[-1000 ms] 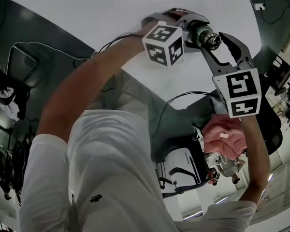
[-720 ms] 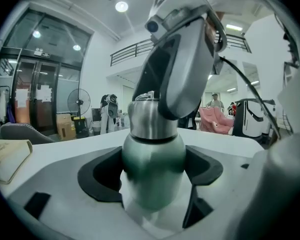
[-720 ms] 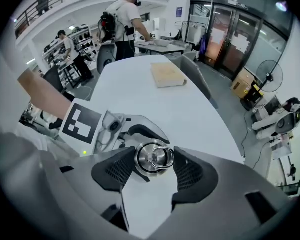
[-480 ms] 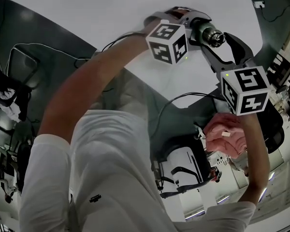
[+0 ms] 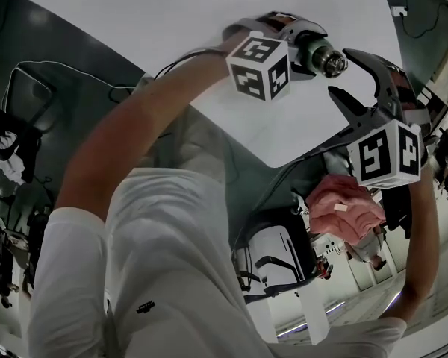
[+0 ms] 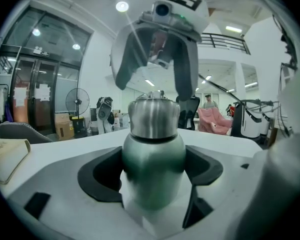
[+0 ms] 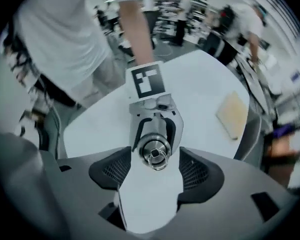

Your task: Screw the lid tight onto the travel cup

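Observation:
My left gripper (image 5: 297, 42) is shut on the body of a green metal travel cup (image 5: 310, 49) held above the white table (image 5: 172, 21). The cup's steel lid (image 5: 331, 62) sits on its top and points toward my right gripper (image 5: 356, 77). That gripper stands open, a short way off the lid, with nothing between its fingers. In the left gripper view the travel cup (image 6: 152, 166) fills the gap between the jaws, the steel lid (image 6: 153, 116) above it and the right gripper (image 6: 157, 49) beyond. In the right gripper view the lid (image 7: 155, 152) shows end-on, just past the open pads (image 7: 110, 171).
A tan flat object (image 7: 233, 115) lies on the table toward its far edge. A chair with a pink cloth (image 5: 343, 203) stands beside the table. Cables (image 5: 37, 73) run over the dark floor at the left. People stand in the background (image 7: 182, 14).
The right gripper's jaws were round the lid a second ago; they have opened and the gripper has drawn back to the right. The left gripper still holds the cup in place.

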`<action>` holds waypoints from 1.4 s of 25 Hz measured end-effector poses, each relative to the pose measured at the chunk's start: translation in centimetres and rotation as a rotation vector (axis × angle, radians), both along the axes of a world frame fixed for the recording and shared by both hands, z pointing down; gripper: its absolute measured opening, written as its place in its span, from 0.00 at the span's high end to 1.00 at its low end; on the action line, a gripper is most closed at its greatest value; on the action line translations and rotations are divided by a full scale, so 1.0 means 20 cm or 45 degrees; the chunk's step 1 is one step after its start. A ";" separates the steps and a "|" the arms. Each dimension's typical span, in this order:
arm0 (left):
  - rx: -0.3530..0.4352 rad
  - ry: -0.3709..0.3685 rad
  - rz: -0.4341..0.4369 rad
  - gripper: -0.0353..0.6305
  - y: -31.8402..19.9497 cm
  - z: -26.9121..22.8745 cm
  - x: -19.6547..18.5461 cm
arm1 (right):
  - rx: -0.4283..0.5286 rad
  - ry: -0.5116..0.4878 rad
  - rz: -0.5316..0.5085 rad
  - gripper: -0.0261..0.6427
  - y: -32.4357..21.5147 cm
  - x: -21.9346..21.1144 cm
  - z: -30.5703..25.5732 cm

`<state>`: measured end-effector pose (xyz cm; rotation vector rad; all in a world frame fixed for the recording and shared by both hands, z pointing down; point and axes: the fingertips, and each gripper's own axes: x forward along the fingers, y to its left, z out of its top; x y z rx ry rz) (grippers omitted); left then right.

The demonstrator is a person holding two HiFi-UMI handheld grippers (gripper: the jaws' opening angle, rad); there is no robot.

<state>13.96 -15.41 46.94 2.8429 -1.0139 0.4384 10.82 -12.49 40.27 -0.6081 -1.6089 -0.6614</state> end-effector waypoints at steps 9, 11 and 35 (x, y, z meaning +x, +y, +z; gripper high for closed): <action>-0.002 0.018 0.005 0.40 0.01 0.00 0.03 | -0.076 0.159 -0.430 0.55 0.01 0.03 0.09; 0.009 0.014 -0.006 0.40 0.01 0.00 0.02 | -0.086 0.162 -0.466 0.63 0.02 0.04 0.11; 0.002 -0.007 -0.141 0.40 -0.04 -0.02 0.00 | -0.187 -0.296 1.360 0.63 -0.11 0.01 0.08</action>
